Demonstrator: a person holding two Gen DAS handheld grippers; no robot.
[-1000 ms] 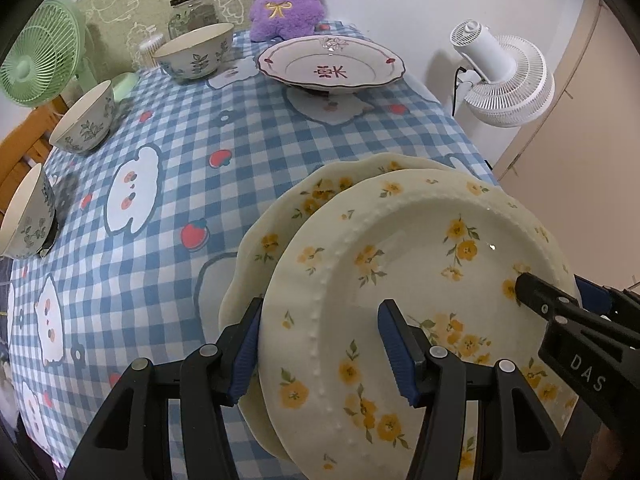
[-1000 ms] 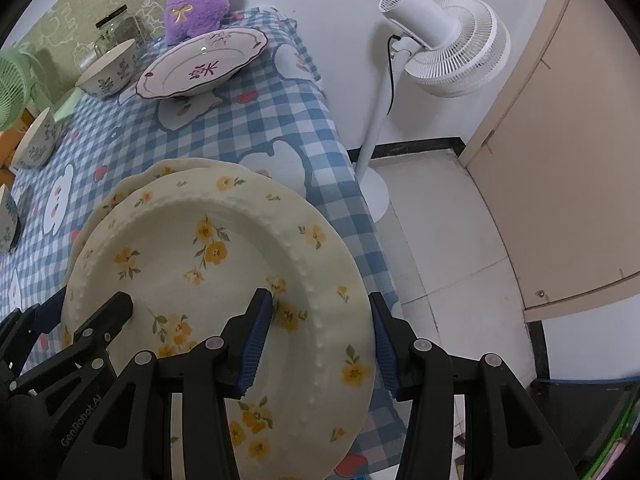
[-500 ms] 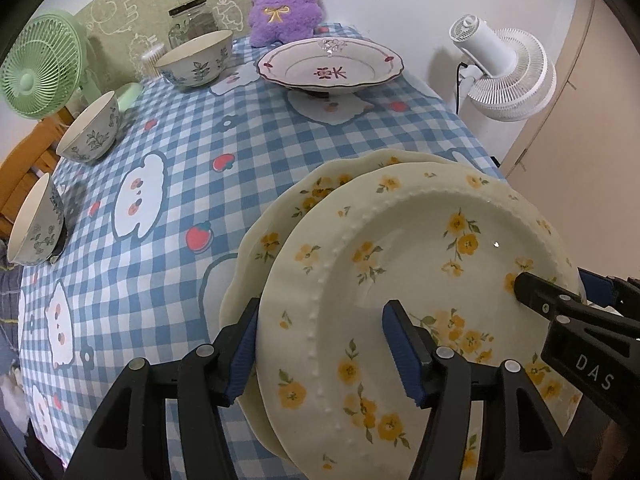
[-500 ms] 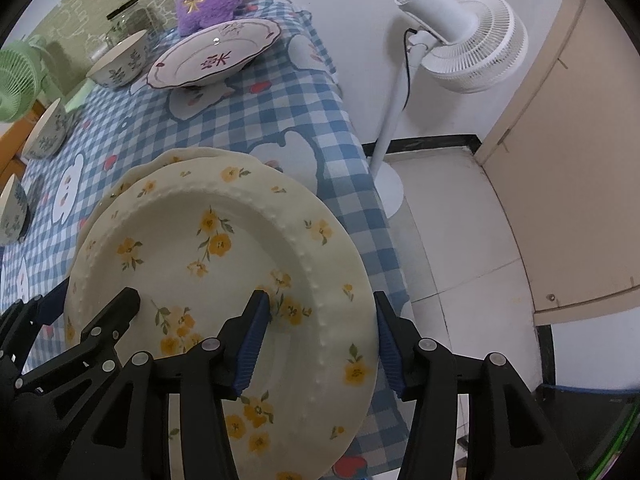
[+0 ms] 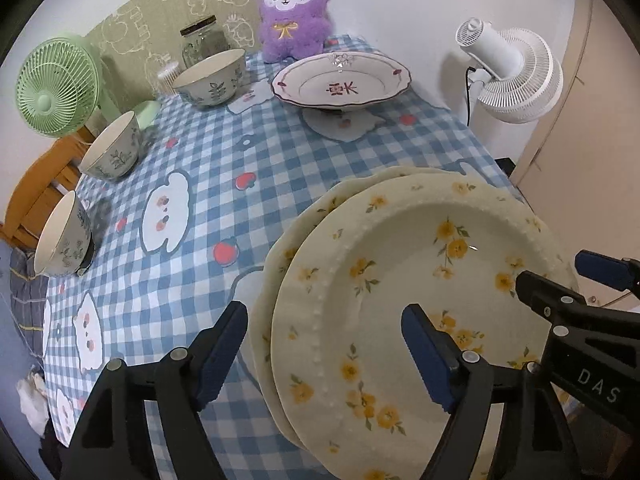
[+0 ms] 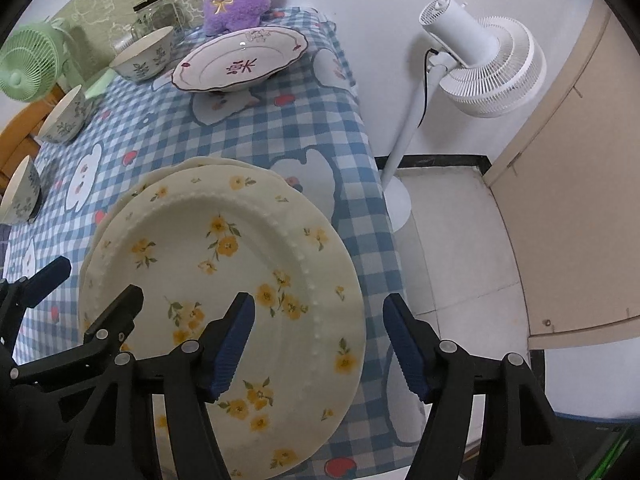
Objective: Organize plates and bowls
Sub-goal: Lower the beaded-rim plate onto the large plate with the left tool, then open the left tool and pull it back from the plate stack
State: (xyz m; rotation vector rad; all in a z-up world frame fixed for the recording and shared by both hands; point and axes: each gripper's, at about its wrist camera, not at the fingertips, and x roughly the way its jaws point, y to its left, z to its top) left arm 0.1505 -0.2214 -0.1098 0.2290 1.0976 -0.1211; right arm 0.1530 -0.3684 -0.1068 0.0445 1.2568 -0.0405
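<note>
Two cream plates with yellow flowers lie stacked at the table's near right edge: the top plate (image 5: pixel 420 280) (image 6: pixel 224 248) sits on the lower plate (image 5: pixel 288 248) (image 6: pixel 192 164). My left gripper (image 5: pixel 324 344) straddles the stack's left rim, jaws opening, pads clear of the plate. My right gripper (image 6: pixel 320 320) straddles the right rim, jaws also opening, one finger over the plate and one outside it. A pink-rimmed plate (image 5: pixel 340 84) stands at the far end. Three patterned bowls (image 5: pixel 212 76) (image 5: pixel 112 148) (image 5: pixel 60 236) line the left side.
A purple plush toy (image 5: pixel 292 12), a glass jar (image 5: pixel 200 40) and a green fan (image 5: pixel 56 84) stand at the back. A white standing fan (image 6: pixel 480 68) is on the floor right of the table edge (image 6: pixel 376 184). A wooden chair (image 5: pixel 36 192) is at the left.
Both grippers' jaws have spread apart and come off the top plate's rim. The top plate now rests on the lower one. Both hands stayed almost in place.
</note>
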